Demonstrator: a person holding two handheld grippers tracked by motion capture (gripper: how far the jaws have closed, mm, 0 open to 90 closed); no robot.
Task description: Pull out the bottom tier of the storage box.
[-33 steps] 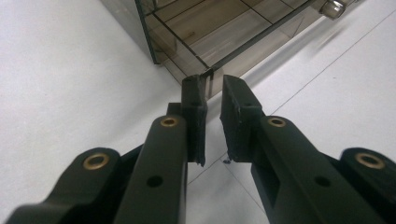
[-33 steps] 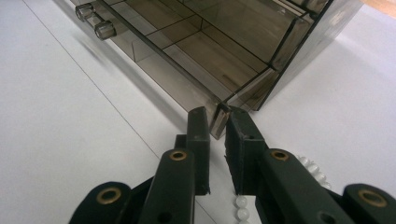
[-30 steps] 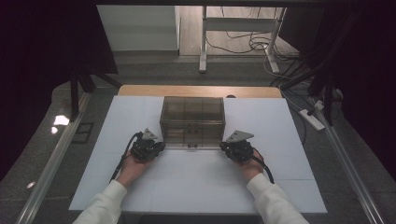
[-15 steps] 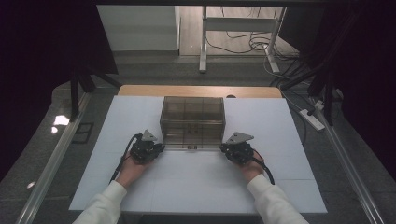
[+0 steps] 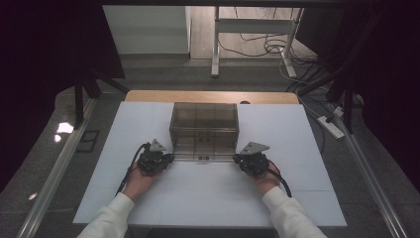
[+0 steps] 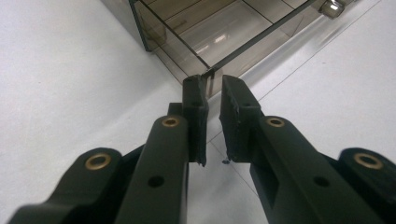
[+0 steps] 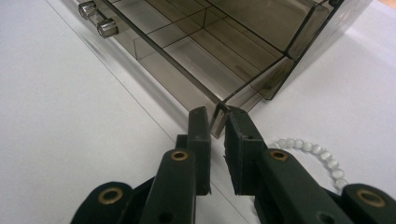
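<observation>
High view – box: a smoked transparent organizer box [image 5: 204, 130] with inner dividers sits at the centre of the white surface [image 5: 124, 144], its front lip low and toward the person.
High view – grippers: the left gripper [image 5: 157, 160] is at the box's lower-left corner and the right gripper [image 5: 250, 159] at its lower-right corner, each in a hand [image 5: 140, 179] that enters from the bottom of the frame.
High view – progress: both grippers are at the front edge – the grip looks set up, but the front lip lies low, so lifting or opening seems yet to come.
Left gripper view – jaws: nearly together, a narrow gap left; the thin corner of the box [image 6: 205, 74] sits right at the tips at centre frame. Whether they pinch it I cannot tell.
Left gripper view – around: a clear knob [image 6: 332, 6] shows at the upper right of the frame.
Right gripper view – jaws: close together with the corner of the thin front panel [image 7: 218, 117] between them at centre frame – they appear clamped on it.
Right gripper view – around: two clear knobs [image 7: 97, 17] sit on the front panel at the upper left, and a string of white beads [image 7: 309, 153] lies on the surface at the lower right, just beside the jaws.
Obstacles: the beads lie close to the right gripper and could be dragged; elsewhere the surface around the box is bare.
</observation>
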